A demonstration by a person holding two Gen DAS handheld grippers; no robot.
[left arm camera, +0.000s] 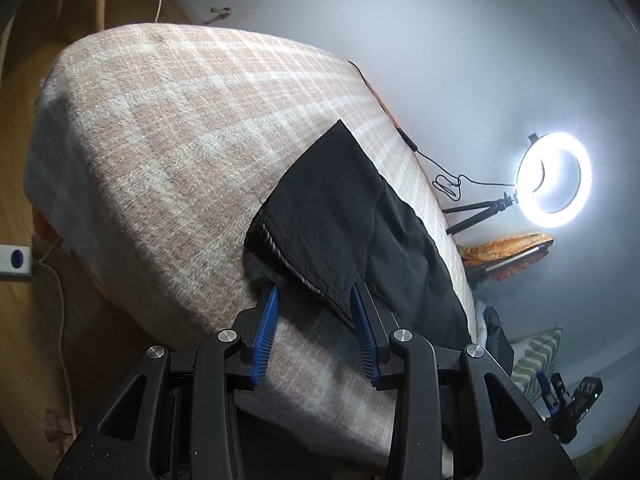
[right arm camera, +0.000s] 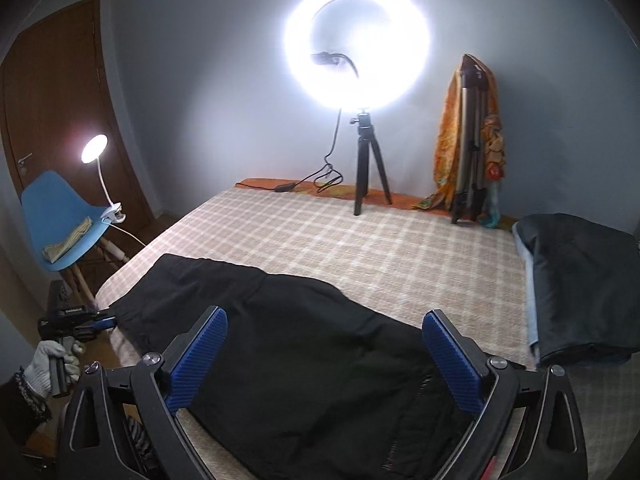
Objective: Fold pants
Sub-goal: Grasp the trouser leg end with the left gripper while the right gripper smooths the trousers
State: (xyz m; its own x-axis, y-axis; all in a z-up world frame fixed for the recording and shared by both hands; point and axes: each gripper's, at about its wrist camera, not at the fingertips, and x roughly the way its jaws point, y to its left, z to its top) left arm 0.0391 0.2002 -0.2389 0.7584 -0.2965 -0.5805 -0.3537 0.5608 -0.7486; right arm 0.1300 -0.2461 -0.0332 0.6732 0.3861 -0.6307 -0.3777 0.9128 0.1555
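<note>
Black pants lie spread on the checked pink-and-white blanket that covers the bed. My right gripper hovers over them, open wide, with no cloth between its blue pads. In the left wrist view the pants run away to the right, their stitched edge nearest. My left gripper is open at that edge; its right fingertip overlaps the hem and nothing is pinched. The right wrist view shows the left gripper in a gloved hand at the pants' left end.
A lit ring light on a small tripod stands at the far edge of the bed, beside a tripod draped in orange cloth. Folded dark clothes are stacked at the right. A blue chair with a clip lamp is left of the bed.
</note>
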